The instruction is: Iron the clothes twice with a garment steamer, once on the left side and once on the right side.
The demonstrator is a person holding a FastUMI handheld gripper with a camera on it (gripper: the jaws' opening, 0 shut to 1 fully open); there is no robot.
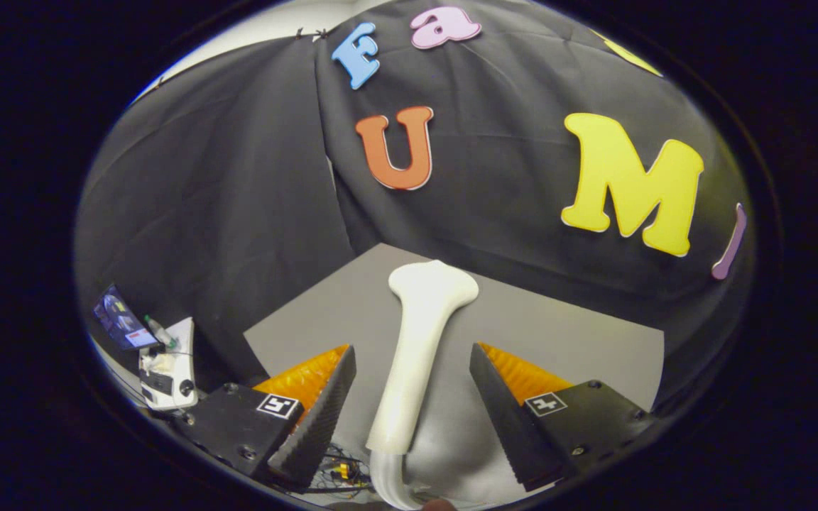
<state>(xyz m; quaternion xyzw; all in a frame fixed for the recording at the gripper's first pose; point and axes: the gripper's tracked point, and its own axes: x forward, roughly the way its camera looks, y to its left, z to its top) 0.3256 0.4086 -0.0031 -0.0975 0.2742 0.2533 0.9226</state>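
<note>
Apparently only starting: straddling the white garment steamer (420, 355) on the grey worktop (579, 333) with the tool (412, 411) spread wide, touching nothing, both ironing passes remaining.

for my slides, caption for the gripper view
Open tool straddles the white garment steamer handle without touching, above a grey table.

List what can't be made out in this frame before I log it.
- Garment steamer, gripper view: its hose runs out of sight below the fingers, which stand open on either side.
- The clothes: I can't tell whether the grey surface is the garment.
- Small screen: too small to make out.
</note>
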